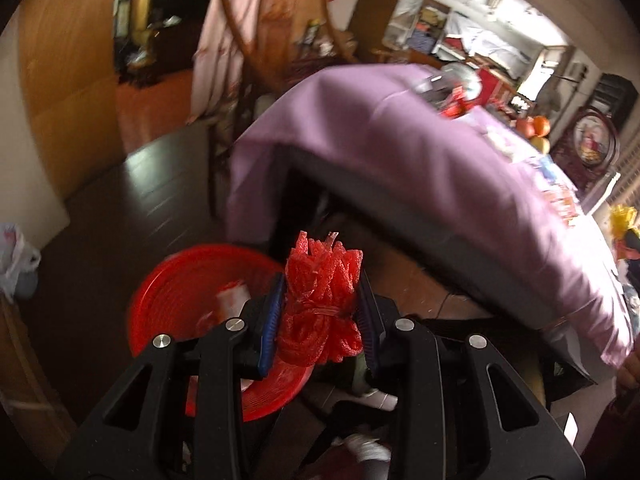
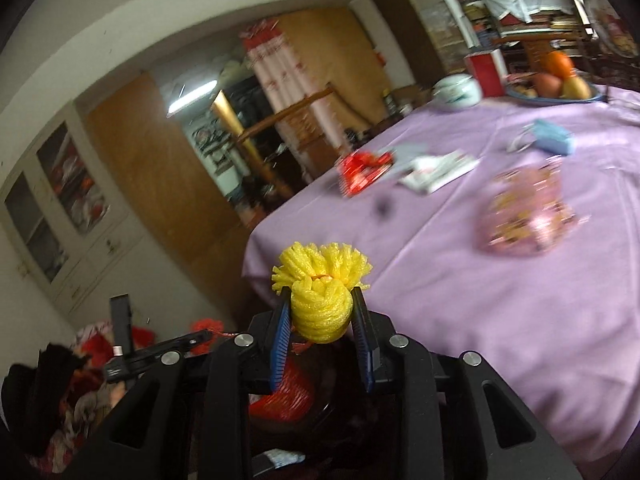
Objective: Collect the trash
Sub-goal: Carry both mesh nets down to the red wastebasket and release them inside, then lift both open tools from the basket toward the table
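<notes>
My left gripper [image 1: 322, 304] is shut on a red foam fruit net [image 1: 320, 300], bunched between its blue pads. It hangs off the table's corner, above and just right of a red round bin [image 1: 180, 296] on the dark floor. Some white scraps lie in the bin. My right gripper [image 2: 322, 312] is shut on a yellow foam fruit net [image 2: 320, 304], held near the corner of the table with the purple cloth [image 2: 460, 280]. Below it the red bin [image 2: 280, 396] shows between the jaws. The left gripper's body [image 2: 152, 356] shows at the lower left of the right wrist view.
On the purple cloth lie a red wrapper [image 2: 360, 172], white papers [image 2: 436, 170], a blue box [image 2: 554, 136], a pink patterned bag [image 2: 528, 216], a white pot [image 2: 456, 90] and a fruit bowl [image 2: 556, 80]. A wooden chair [image 1: 256, 60] stands behind the table. A white plastic bag [image 1: 16, 256] lies on the floor at left.
</notes>
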A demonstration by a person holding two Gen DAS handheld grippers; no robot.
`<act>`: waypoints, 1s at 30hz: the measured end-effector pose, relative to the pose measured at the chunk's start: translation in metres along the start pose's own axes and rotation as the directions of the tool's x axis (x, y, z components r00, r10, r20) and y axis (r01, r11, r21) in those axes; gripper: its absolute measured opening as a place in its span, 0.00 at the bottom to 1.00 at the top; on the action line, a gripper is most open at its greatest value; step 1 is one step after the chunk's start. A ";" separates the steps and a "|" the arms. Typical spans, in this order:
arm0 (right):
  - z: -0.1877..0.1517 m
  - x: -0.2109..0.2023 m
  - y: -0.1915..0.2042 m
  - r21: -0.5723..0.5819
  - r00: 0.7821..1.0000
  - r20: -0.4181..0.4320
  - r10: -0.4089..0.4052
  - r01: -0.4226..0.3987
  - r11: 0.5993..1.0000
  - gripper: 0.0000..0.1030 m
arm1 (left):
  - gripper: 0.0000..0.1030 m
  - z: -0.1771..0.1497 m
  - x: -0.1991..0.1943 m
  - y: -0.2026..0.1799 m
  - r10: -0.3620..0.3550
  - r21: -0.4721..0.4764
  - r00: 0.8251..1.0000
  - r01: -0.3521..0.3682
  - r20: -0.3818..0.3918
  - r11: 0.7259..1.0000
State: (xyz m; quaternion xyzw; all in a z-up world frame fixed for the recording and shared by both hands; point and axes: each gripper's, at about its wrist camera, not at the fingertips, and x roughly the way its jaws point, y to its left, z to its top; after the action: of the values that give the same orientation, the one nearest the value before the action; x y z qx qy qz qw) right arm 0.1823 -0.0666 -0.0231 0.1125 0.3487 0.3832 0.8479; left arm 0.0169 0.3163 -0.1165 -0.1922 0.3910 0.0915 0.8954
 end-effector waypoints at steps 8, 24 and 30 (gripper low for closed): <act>-0.019 0.070 0.057 -0.075 0.988 -0.150 0.028 -0.039 0.996 0.29 | 0.83 -0.022 0.022 0.052 0.118 -0.092 0.993 -0.120 -0.030 0.988; -0.063 0.224 0.176 -0.204 0.875 -0.469 0.121 -0.240 0.949 0.49 | 0.90 -0.025 -0.014 0.129 0.337 -0.245 0.941 -0.322 0.018 0.914; -0.067 0.224 0.189 -0.251 0.898 -0.429 0.100 -0.225 0.942 0.66 | 0.92 -0.022 -0.032 0.130 0.415 -0.209 0.909 -0.397 0.045 0.894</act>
State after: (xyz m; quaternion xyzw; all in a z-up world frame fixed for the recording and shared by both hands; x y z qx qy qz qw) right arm 0.1328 0.2198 -0.0988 -0.0686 0.4470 0.5158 0.7276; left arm -0.0606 0.4253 -0.1423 -0.1888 0.3715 0.3227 0.8498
